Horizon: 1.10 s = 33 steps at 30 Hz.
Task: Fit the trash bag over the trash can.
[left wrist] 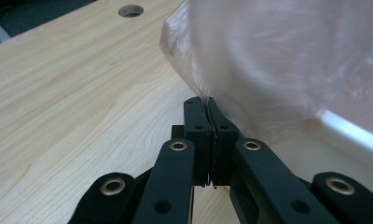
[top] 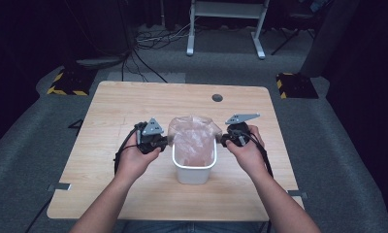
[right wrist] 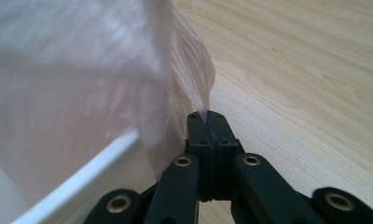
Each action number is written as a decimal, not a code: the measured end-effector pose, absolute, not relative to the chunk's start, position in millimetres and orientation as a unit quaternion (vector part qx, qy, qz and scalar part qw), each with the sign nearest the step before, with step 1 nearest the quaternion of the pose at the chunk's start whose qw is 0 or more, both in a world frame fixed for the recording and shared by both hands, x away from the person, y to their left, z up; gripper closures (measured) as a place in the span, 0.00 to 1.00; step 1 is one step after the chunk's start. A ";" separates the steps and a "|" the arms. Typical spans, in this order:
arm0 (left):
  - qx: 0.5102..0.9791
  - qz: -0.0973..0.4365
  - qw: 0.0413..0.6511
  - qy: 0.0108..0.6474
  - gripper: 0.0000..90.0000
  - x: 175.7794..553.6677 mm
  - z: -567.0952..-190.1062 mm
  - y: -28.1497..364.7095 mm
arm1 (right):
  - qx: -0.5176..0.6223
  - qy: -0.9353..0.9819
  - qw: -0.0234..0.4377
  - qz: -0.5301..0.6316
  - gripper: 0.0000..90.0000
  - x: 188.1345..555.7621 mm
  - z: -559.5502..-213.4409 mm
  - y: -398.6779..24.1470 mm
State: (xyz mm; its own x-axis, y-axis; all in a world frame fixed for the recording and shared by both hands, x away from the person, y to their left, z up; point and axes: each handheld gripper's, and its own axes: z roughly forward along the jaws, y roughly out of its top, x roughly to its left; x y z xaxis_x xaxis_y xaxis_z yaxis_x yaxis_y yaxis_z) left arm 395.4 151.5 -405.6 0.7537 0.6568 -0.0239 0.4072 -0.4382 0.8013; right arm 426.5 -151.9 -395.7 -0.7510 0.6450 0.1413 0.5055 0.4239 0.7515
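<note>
In the high view you hold one thin plastic bag [top: 194, 138] stretched between your two grippers, just above one white bin [top: 194, 167] that stands in the lower middle of the frame on the wooden table [top: 109, 116]. The left gripper [top: 167, 141] pinches the left edge of the bag and the right gripper [top: 223, 141] pinches the right edge, so the bag's mouth runs left to right across the frame, and the bin's opening lies directly under it. Both hands are about equally near to the bin's rim, one on each side of it. In the left gripper view the jaws are closed together on the film of the plastic bag [left wrist: 287, 65], which rises from the tips toward the upper right of the frame; the rim of the white bin [left wrist: 348, 128] shows through the film at the right edge, lower than the tips, and one round hole [left wrist: 131, 10] in the table is at the upper left. In the right gripper view the jaws are also closed on the plastic bag [right wrist: 82, 70], which spreads to the upper left, and the rim of the white bin [right wrist: 82, 184] crosses the lower left just beside the jaws. I judge you must carry both edges outward and down over the rim.
</note>
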 end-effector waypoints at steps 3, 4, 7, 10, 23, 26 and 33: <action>0.837 0.142 0.419 0.323 0.98 395.4 -410.0 152.0 | 0.344 0.841 0.083 0.409 1.00 426.7 -399.8 -152.1; 0.837 0.143 0.418 0.324 0.96 394.5 -408.7 152.9 | 0.343 0.841 0.082 0.411 0.99 426.4 -400.2 -152.7; 0.822 0.167 0.436 0.326 0.81 391.3 -403.3 156.7 | 0.347 0.836 0.087 0.416 0.92 423.7 -397.8 -155.6; 0.800 0.179 0.462 0.338 0.63 387.1 -396.0 165.5 | 0.352 0.824 0.108 0.430 0.71 422.0 -391.9 -161.8; 0.748 0.179 0.548 0.329 0.41 364.0 -363.0 189.3 | 0.365 0.754 0.153 0.525 0.47 408.6 -352.0 -200.1; 0.755 0.168 0.547 0.320 0.39 362.7 -358.2 182.2 | 0.355 0.751 0.156 0.535 0.46 404.1 -341.9 -202.0; 0.784 0.154 0.525 0.294 0.69 372.4 -357.9 162.7 | 0.293 0.775 0.115 0.548 0.37 393.0 -327.2 -182.4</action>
State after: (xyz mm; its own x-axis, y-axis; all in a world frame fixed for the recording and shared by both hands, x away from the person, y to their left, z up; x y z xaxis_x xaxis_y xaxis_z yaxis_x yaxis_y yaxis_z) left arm 372.4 162.7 -357.9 0.7801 0.6221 -0.0667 0.2978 -0.2754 0.9141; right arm 393.0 -182.4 -327.2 -0.8021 0.5800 0.1424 0.3280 0.2285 0.9166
